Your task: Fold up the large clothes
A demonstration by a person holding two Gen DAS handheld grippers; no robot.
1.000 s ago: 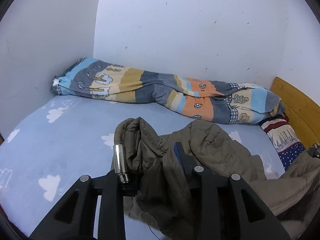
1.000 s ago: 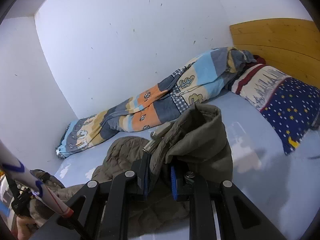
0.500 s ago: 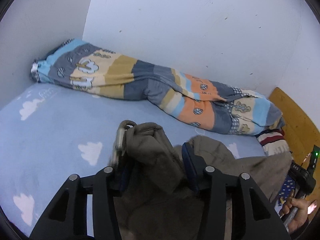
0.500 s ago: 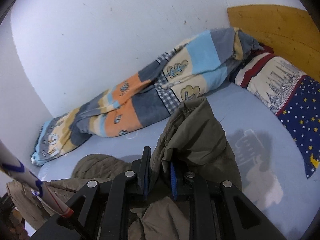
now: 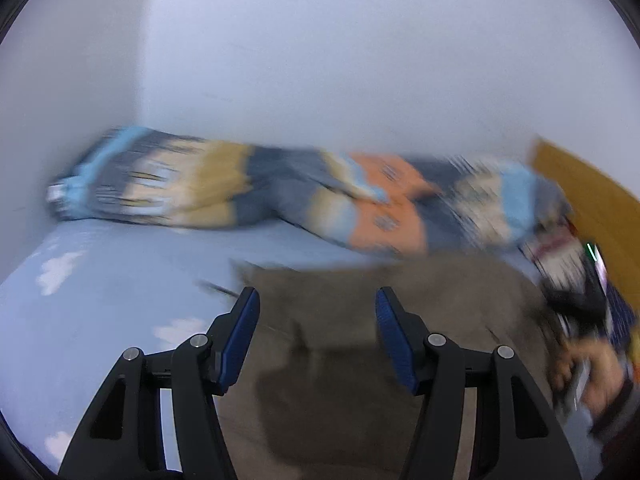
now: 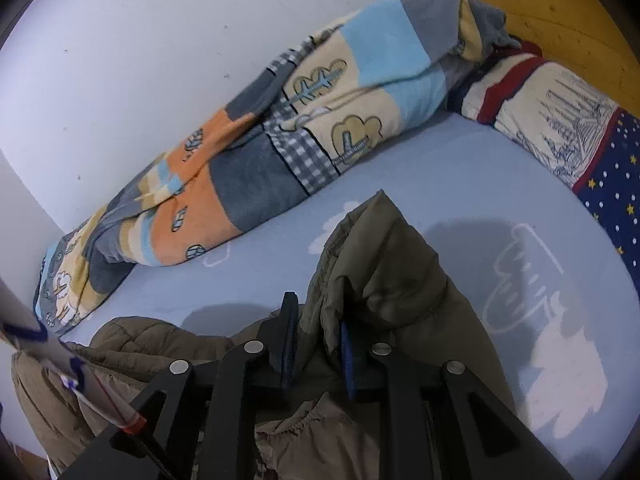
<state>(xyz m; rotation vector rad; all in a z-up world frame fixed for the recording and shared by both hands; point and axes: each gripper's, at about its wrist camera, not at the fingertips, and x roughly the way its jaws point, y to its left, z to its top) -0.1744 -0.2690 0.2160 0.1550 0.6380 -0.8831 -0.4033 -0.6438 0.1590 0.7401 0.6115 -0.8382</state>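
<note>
In the left wrist view the left gripper, black with blue pads, fills the lower middle of the frame; its jaws have just been opening and stand apart, released, with nothing pinched between the pads. The picture is smeared by motion. Beyond and beneath the fingers lies the olive-brown padded jacket, spread over the light blue bed sheet with white cloud prints. At the lower right edge a person's hand grips the other tool.

In the right wrist view the right gripper sits in the lower middle, clenched on a raised fold of the same olive-brown padded jacket, which peaks just above the pads and trails down to the lower left of the frame, resting on the sheet.

Farther out, a rolled patchwork quilt in blue, orange, grey and cream runs diagonally from the lower left towards the upper right along the white wall. At the right, a pillow with a navy star pattern and a red-striped cream panel lies against the wooden headboard in the upper right corner.
</note>
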